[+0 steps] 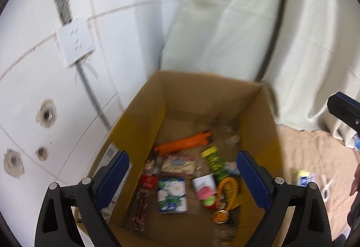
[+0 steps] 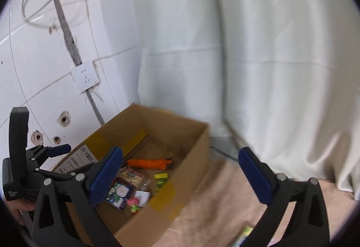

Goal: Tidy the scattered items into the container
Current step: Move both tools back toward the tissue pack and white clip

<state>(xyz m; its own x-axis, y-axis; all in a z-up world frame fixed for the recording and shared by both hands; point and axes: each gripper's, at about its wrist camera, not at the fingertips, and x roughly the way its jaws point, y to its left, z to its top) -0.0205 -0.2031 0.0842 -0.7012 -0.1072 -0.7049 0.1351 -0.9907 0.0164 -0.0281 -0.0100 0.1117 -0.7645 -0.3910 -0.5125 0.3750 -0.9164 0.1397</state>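
Observation:
An open cardboard box (image 1: 144, 125) stands against the tiled wall. My left gripper (image 1: 183, 157) hovers open above it, with nothing between its blue pads. Inside lie an orange carrot toy (image 1: 184, 144), a green tube (image 1: 213, 163), a green-and-white tissue pack (image 1: 172, 195), a snack bag (image 1: 177, 163) and several other small items. My right gripper (image 2: 180, 154) is open and empty, to the right of the box (image 2: 198, 141) and above the cloth. One right finger (image 1: 342, 107) shows at the left wrist view's right edge. The left gripper (image 2: 63, 157) appears at the left of the right wrist view.
A beige cloth (image 2: 225, 197) covers the surface right of the box, with a green-and-white packet (image 1: 302, 177), a white clip-like item (image 1: 326, 186) and a green packet (image 2: 245, 232) on it. A white curtain (image 2: 247, 67) hangs behind. A wall socket (image 1: 74, 44) is on the tiles.

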